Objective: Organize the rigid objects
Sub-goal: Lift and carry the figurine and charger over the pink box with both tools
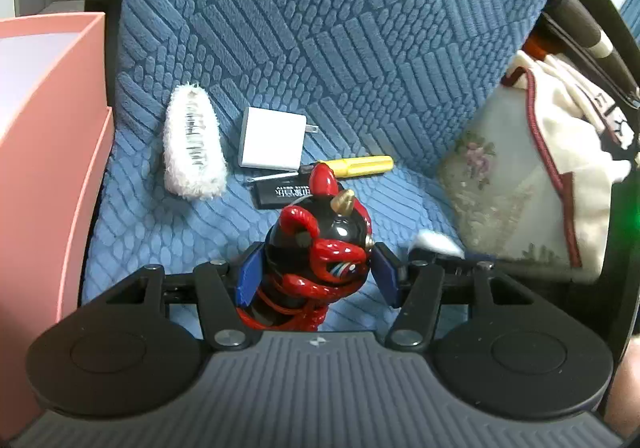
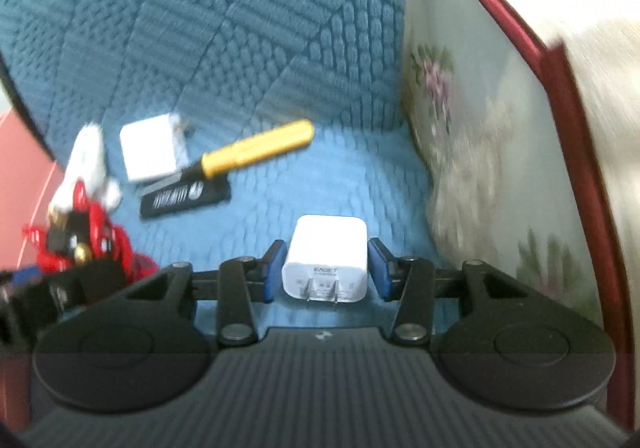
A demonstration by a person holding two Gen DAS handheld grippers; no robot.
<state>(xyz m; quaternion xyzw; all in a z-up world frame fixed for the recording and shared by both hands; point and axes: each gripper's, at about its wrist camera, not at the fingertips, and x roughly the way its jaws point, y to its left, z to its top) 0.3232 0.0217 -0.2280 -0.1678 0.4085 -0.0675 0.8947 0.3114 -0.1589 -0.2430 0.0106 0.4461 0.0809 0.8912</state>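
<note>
My left gripper (image 1: 316,272) is shut on a red and black figurine (image 1: 320,244) with a gold horn, held over the blue seat cover. My right gripper (image 2: 326,268) has its blue pads around a white plug charger (image 2: 325,260), prongs toward the camera; small gaps show beside both pads. On the seat beyond lie a white square charger (image 1: 271,137), a yellow-handled screwdriver (image 1: 356,164), a black flat stick with white print (image 1: 282,195) and a fluffy white piece (image 1: 192,143). The figurine also shows at the left of the right wrist view (image 2: 86,232).
A pink box (image 1: 48,151) stands at the left edge of the seat. A floral cushion with dark red piping (image 1: 520,175) leans at the right. The blue quilted backrest (image 1: 320,27) rises behind the objects.
</note>
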